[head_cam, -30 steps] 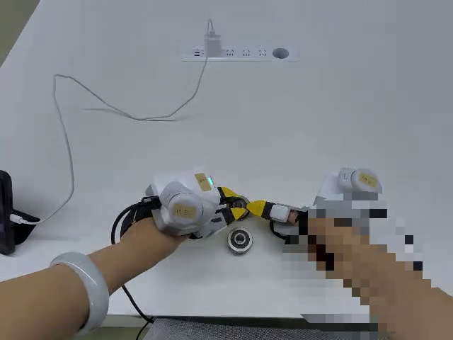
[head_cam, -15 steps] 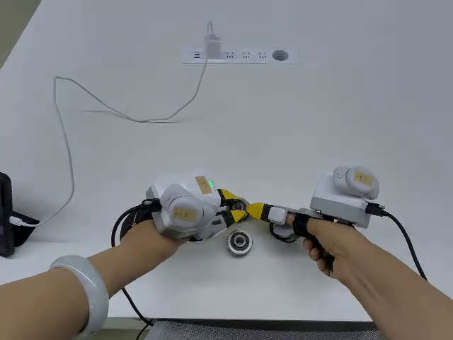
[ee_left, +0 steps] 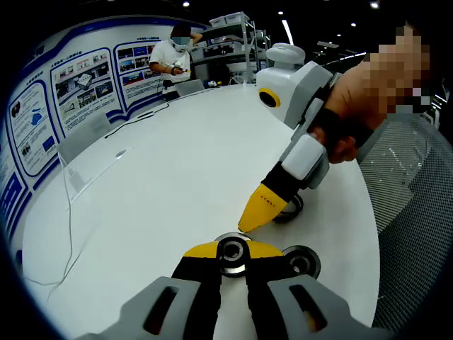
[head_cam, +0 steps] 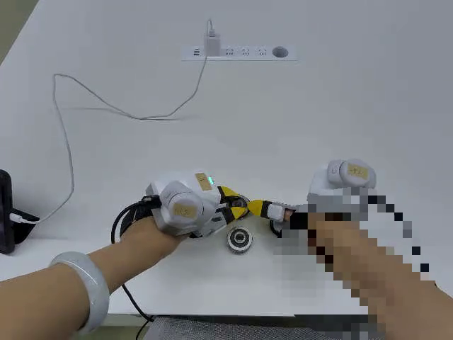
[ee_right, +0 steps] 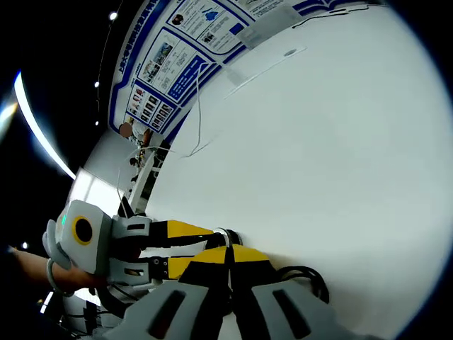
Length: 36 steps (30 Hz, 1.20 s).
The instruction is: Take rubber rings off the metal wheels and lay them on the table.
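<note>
My left gripper (head_cam: 235, 204) is shut on a small metal wheel (ee_left: 232, 253), held just above the white table (head_cam: 297, 127). My right gripper (head_cam: 253, 207) comes in from the right, shut, and its yellow tips touch that wheel's rim (ee_right: 222, 236). Whether they pinch its rubber ring is hidden. A second metal wheel (head_cam: 240, 241) lies on the table just in front of both grippers, also seen as the wheel (ee_left: 301, 261) in the left gripper view. A loose black rubber ring (head_cam: 280, 231) lies under the right gripper, the same ring (ee_right: 306, 280) beside its jaws.
A white power strip (head_cam: 239, 52) sits at the far side, with a white cable (head_cam: 67, 134) running left to a black device (head_cam: 6, 216). A black cable (head_cam: 124, 221) loops under my left hand. The table's front edge is close below the grippers.
The right gripper's body has shifted slightly left and up; its tips stay at the held wheel. The left gripper and the loose wheel have not moved.
</note>
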Tool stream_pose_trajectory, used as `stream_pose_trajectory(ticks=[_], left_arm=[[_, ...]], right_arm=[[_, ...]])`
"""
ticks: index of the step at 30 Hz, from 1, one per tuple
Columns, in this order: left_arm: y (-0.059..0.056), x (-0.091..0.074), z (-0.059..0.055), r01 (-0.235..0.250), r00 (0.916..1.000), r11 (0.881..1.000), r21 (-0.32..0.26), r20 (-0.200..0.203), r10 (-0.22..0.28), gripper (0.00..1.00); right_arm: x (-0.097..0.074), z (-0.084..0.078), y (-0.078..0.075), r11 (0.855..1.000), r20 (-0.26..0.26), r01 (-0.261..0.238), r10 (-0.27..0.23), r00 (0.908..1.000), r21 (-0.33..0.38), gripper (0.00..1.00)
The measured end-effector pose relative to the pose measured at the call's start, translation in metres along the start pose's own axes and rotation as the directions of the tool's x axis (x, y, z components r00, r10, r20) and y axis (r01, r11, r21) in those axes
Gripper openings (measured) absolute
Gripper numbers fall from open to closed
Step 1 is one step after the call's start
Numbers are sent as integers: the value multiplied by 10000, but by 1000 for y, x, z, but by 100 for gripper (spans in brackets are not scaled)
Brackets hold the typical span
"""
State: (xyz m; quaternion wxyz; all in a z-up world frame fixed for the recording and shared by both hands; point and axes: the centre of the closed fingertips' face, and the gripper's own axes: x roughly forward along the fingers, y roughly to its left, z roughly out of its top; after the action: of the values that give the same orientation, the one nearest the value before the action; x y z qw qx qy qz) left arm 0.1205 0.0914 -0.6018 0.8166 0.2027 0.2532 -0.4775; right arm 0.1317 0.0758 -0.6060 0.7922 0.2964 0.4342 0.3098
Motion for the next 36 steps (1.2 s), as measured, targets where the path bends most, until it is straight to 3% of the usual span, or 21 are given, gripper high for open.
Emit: stream_pose_trajectory(ticks=[1, 4, 5, 10, 13, 15, 17, 18, 19, 20, 21, 22, 23, 24, 25, 28, 31, 33, 34, 35, 36], left_arm=[[0, 0, 0, -11, 10000, 10000, -12, 18, 11, 12], [0, 0, 0, -11, 10000, 10000, -23, 11, 11, 12], [0, 0, 0, -12, 10000, 10000, -20, -13, 12, 12], [1, 0, 1, -40, 10000, 9998, -181, -64, 39, 13], [-1, -3, 3, 112, 9987, 9998, 143, -489, -105, 11], [1, -17, 40, -203, 9956, 9993, 315, 922, 173, 2], [9, -44, 70, -617, 9742, 9975, -338, 2153, 676, 1], [12, -58, 83, -679, 9583, 9938, -886, 2715, 896, 1], [19, -81, 94, -780, 9326, 9772, -1975, 3319, 1416, 1], [22, -96, 102, -618, 9120, 9577, -2811, 3740, 1686, 1], [26, -113, 109, -452, 8837, 9322, -3592, 4208, 2050, 1], [32, -138, 116, -265, 8457, 8963, -4427, 4681, 2562, 1], [36, -153, 115, -149, 8263, 8674, -4975, 4823, 2908, 1], [44, -175, 116, 146, 7928, 8181, -5748, 5053, 3409, 1], [49, -191, 117, 67, 7702, 8081, -5890, 5185, 3715, 1], [67, -233, 116, -472, 7342, 7968, -6024, 5200, 4366, 1], [84, -281, 126, -1161, 6927, 8244, -5540, 5497, 4669, 1], [92, -306, 137, -1589, 6579, 8390, -5205, 5778, 4830, 1], [100, -323, 140, -1813, 6495, 8354, -5189, 5747, 4979, 1], [102, -335, 146, -1998, 6353, 8413, -5022, 5873, 5014, 1], [105, -354, 157, -2113, 6090, 8482, -4857, 6133, 5030, 1]], right_arm=[[1, -1, 12, 9948, -12, -764, 767, 9971, 678, 2], [1, -7, -8, 9953, -346, 126, -160, 9993, -957, 2], [-2, -9, 1, 9996, -227, -84, 90, 9997, 258, 2], [-11, 16, 11, 9967, 1018, -397, 324, 9943, 713, 5], [-27, 41, 42, 9778, 2295, -1587, 1246, 9653, 1366, 9], [-47, 61, 69, 9545, 3318, -2631, 2050, 9208, 1404, 10], [-77, 84, 100, 8670, 4554, -4531, 3243, 8291, 2075, 10], [-96, 95, 114, 8087, 5151, -5430, 3739, 7713, 2261, 10], [-125, 111, 131, 7172, 5930, -6560, 4290, 6814, 2351, 10], [-147, 119, 142, 6555, 6377, -7216, 4618, 6165, 2229, 10], [-167, 126, 150, 6115, 6705, -7640, 4807, 5651, 2055, 10], [-197, 136, 159, 5652, 7195, -8052, 4828, 4992, 1794, 10], [-217, 142, 165, 5476, 7458, -8213, 4779, 4641, 1602, 10], [-244, 148, 173, 5230, 7683, -8405, 4774, 4264, 1415, 10], [-260, 151, 177, 5391, 7676, -8336, 4820, 4224, 1202, 10], [-306, 160, 193, 6217, 7398, -7822, 5071, 4421, 412, 10], [-342, 166, 225, 7481, 6659, -6597, 5284, 5267, -719, 10], [-359, 173, 249, 7936, 6296, -5848, 5429, 5558, -1680, 10], [-369, 178, 270, 8062, 5909, -5469, 5595, 5812, -2255, 10], [-373, 178, 284, 8145, 5486, -5147, 5679, 6136, -2676, 10], [-378, 182, 302, 8297, 4897, -4155, 5563, 6714, -3728, 10]])
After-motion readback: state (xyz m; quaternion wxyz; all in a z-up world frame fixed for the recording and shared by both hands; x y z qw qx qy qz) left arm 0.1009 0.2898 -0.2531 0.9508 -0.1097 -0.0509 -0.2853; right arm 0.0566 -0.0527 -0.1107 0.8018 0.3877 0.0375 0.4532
